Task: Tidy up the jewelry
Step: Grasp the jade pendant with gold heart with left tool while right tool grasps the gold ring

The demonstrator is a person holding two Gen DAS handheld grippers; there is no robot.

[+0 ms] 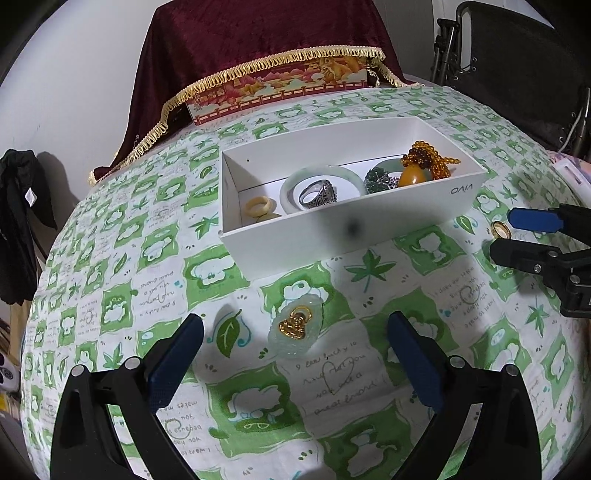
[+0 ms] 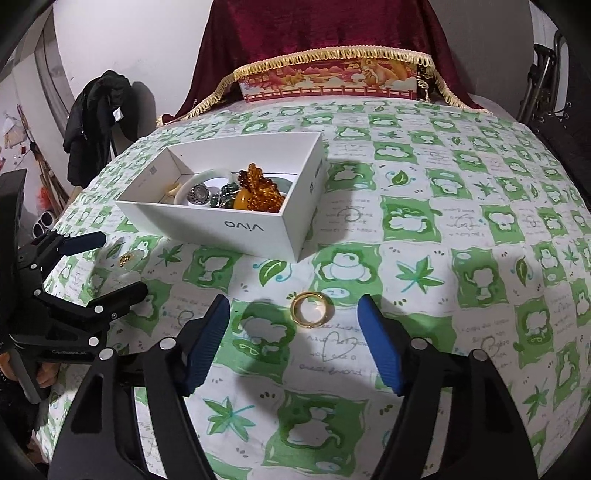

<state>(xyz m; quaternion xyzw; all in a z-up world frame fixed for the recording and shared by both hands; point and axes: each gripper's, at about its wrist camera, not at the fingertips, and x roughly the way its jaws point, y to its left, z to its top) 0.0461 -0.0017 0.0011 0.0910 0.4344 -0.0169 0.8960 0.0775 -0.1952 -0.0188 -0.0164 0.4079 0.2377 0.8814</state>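
Observation:
A pale jade pendant with a gold figure (image 1: 295, 332) lies flat on the green-and-white cloth, between the blue pads of my left gripper (image 1: 296, 318), which is open and clear of it. A gold ring (image 2: 312, 308) rests on the cloth between the fingertips of my right gripper (image 2: 293, 301), also open, pads apart from the ring. The white box (image 1: 351, 240) beyond holds a jade bangle (image 1: 321, 173), a silver ring (image 1: 317, 194), a cream ring (image 1: 260, 206) and amber beads (image 1: 430, 157). Each view also shows the other gripper at its side, the right gripper (image 1: 517, 236) and the left gripper (image 2: 107, 267).
A dark red fringed cloth (image 2: 332, 33) covers a decorated red box (image 2: 332, 83) at the table's far edge. A black garment (image 2: 96, 122) hangs at the left, and black folding frames (image 1: 517, 55) stand at the far right. The patterned cloth (image 2: 480, 221) stretches right of the box.

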